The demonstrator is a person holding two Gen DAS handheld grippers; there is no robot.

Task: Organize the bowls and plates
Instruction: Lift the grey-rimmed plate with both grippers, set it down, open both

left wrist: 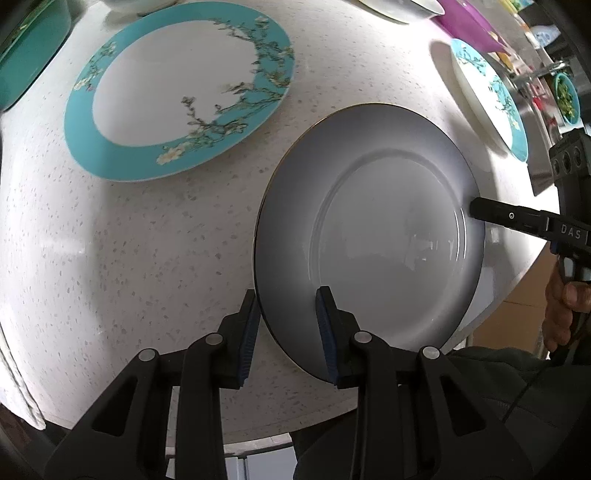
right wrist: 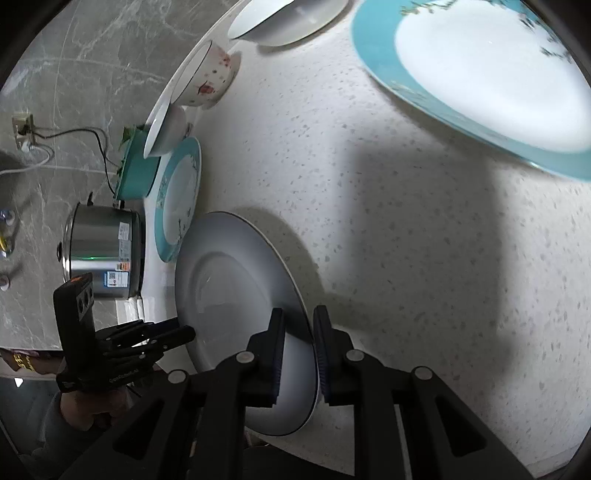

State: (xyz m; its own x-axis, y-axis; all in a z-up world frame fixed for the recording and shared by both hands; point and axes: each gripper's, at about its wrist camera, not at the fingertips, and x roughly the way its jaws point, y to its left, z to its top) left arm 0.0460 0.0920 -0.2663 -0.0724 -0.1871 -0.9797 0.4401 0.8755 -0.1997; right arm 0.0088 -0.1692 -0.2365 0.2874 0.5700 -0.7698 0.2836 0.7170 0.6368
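Observation:
A plain white plate with a thin dark rim [left wrist: 369,236] lies near the counter's front edge; it also shows in the right wrist view [right wrist: 236,288]. My left gripper [left wrist: 286,317] straddles its near-left rim, jaws apart with a wide gap. My right gripper [right wrist: 298,332] is closed down onto the plate's opposite rim, pads against it; it shows in the left wrist view as a black finger [left wrist: 495,214] on the plate's right edge. A large teal floral plate [left wrist: 177,92] lies behind, also visible in the right wrist view [right wrist: 480,74].
A smaller teal floral plate [left wrist: 491,96] [right wrist: 177,199] lies beside the white one. A spotted bowl [right wrist: 207,74], a small white bowl [right wrist: 166,129] and white dishes [right wrist: 284,18] stand along the counter's far side. A steel pot [right wrist: 103,251] stands beyond the counter edge.

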